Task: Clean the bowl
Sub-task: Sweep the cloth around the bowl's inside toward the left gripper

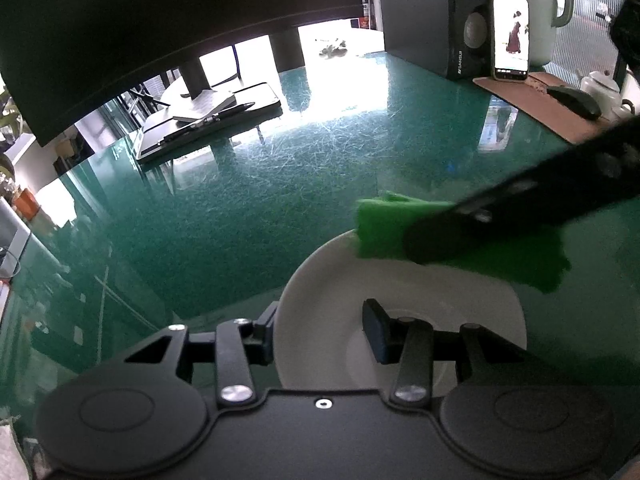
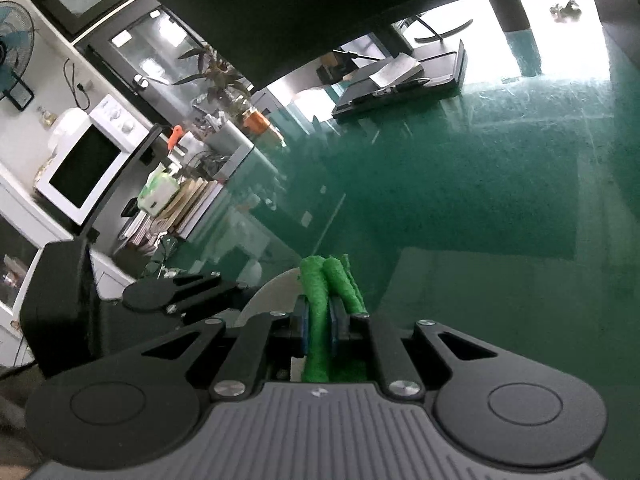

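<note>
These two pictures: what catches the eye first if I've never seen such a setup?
Brightest is the green sponge, squeezed in the right gripper and resting on the far rim of the white bowl. The left gripper steadies that bowl, its jaws astride the near rim, one finger outside and one inside. All this sits on a glossy, scratched green table, with a lit phone propped at the back.

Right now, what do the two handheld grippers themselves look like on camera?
The left gripper is matte black: two round discs at the base, flat linkage bars with silver pivot screws, and dark blue-black pads. The right gripper has the same black discs and linkages, but a grey ribbed top plate bearing a small logo, and blue pads. No cables or sleeves show.
</note>
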{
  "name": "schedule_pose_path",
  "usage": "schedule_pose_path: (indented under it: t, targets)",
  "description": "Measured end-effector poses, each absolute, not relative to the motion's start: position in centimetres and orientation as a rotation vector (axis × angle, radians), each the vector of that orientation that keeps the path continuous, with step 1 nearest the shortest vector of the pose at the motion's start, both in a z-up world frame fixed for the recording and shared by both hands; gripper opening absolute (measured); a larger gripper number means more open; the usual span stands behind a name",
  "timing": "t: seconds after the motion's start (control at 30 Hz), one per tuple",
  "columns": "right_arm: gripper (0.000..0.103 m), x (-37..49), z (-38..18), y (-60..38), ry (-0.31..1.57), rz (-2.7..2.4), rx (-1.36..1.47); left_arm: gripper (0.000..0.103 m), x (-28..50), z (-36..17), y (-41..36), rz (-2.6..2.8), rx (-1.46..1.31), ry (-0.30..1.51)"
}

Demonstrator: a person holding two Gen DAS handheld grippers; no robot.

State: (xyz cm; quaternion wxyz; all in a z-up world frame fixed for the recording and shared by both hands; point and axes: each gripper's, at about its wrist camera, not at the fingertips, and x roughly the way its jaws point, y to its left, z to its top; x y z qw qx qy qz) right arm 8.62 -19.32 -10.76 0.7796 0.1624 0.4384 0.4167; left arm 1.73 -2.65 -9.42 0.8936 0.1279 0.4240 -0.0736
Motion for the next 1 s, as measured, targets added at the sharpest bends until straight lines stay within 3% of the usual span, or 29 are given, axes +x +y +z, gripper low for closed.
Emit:
schedule_pose_path:
  t: [0.3,0.37,1.0]
  targets:
    - [0.01,8.8,-11.1,-17.8,0.947,0.914,0.335,0.043,1.7,-9.3,-2.5,-0.139,0.26,0.88]
    - [0.005,8.4,-11.3,-19.1,0.966,0.897,0.335,0.043,1.7,-9.3,-2.5,-0.14,0.259,0.879]
    - [0.005,6.2,-10.7,-19.8,0.985,0.916,0.22,0.043,1.7,-9.2,-2.5,-0.148,0.261,0.879]
